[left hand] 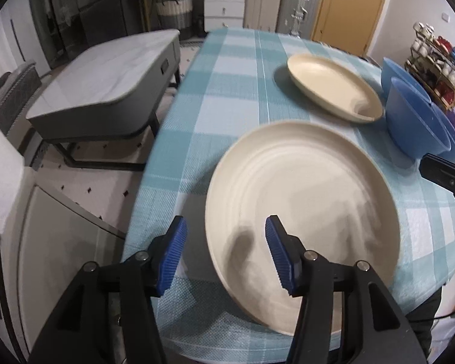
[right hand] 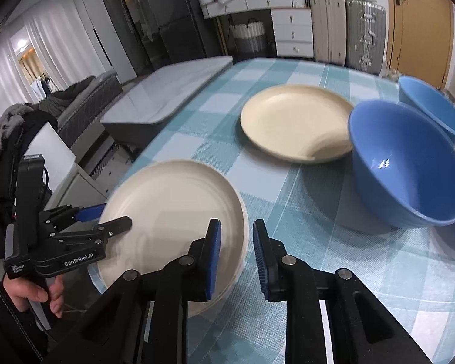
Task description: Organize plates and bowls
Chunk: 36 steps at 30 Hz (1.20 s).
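Only right wrist view shows hand (right hand: 36, 295) (maybe gripping handle).

A teal-and-white checked tablecloth (left hand: 227, 97) covers the table, and beside it stands a low grey coffee table (left hand: 106, 85) with a pale marbled top. Against the far wall are a white chest of drawers (right hand: 292, 32), a woven laundry basket (left hand: 174, 12) under the counter next to it, two upright suitcases (right hand: 345, 27) and a wooden door (left hand: 352, 6). A wire rack (left hand: 436, 66) at the table's far right edge holds what look like small jars, too blurred to name, and a dark coat (right hand: 12, 139) hangs at the left.
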Each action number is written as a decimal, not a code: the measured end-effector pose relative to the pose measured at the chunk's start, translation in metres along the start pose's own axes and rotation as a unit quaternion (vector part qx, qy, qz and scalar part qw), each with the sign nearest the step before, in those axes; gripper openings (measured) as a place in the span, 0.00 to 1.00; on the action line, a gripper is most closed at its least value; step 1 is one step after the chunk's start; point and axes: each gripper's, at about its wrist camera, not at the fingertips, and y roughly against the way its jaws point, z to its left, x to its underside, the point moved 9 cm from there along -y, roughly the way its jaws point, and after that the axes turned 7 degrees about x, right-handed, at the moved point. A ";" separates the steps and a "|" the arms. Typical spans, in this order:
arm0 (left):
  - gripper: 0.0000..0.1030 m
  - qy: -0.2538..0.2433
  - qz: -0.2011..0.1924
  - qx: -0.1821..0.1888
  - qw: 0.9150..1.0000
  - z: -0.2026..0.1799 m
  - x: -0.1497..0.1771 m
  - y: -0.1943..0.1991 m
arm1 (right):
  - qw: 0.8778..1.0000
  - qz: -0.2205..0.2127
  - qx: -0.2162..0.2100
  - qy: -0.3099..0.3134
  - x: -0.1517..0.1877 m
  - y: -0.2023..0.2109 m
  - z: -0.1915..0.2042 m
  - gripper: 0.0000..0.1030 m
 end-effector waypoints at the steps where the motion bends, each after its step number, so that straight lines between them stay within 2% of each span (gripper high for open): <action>1: 0.53 0.001 -0.007 -0.002 1.000 -0.001 -0.002 0.005 | 1.000 -0.011 0.001 -0.004 -0.003 0.007 -0.001 0.28; 2: 0.53 0.002 -0.017 -0.005 1.000 -0.004 -0.006 0.012 | 1.000 -0.022 0.001 -0.008 -0.005 0.013 -0.002 0.29; 4: 0.55 0.002 -0.031 -0.002 1.000 -0.009 -0.012 0.022 | 0.999 -0.046 -0.005 -0.021 -0.012 0.028 -0.005 0.38; 6: 0.69 -0.001 -0.047 0.000 0.999 -0.016 -0.019 0.033 | 0.997 -0.069 -0.005 -0.032 -0.018 0.042 -0.009 0.47; 8: 0.79 -0.010 -0.079 0.002 0.997 -0.026 -0.028 0.048 | 0.995 -0.091 -0.001 -0.042 -0.025 0.056 -0.015 0.52; 10: 0.82 -0.021 -0.096 0.004 0.995 -0.035 -0.036 0.058 | 0.993 -0.107 0.002 -0.052 -0.031 0.069 -0.021 0.69; 12: 0.88 -0.029 -0.106 0.009 0.994 -0.044 -0.042 0.066 | 0.990 -0.123 0.002 -0.066 -0.038 0.082 -0.026 0.78; 16: 0.91 -0.041 -0.125 0.005 0.991 -0.059 -0.055 0.080 | 0.987 -0.152 -0.003 -0.059 -0.057 0.110 -0.029 0.82; 18: 0.97 -0.049 -0.137 -0.004 0.989 -0.066 -0.064 0.087 | 0.983 -0.175 -0.001 -0.055 -0.068 0.128 -0.030 0.86; 22: 0.98 -0.056 -0.162 -0.012 0.985 -0.074 -0.078 0.098 | 0.974 -0.223 0.025 -0.039 -0.084 0.162 -0.031 0.89; 25: 0.98 -0.052 -0.168 0.000 0.984 -0.080 -0.088 0.100 | 0.967 -0.249 0.031 -0.036 -0.092 0.181 -0.032 0.91; 31: 0.98 -0.056 -0.166 0.009 0.985 -0.092 -0.107 0.094 | 0.963 -0.264 0.022 -0.053 -0.112 0.200 -0.046 0.93; 36: 0.98 -0.051 -0.150 0.017 0.987 -0.096 -0.128 0.080 | 0.960 -0.271 0.032 -0.054 -0.136 0.206 -0.061 0.98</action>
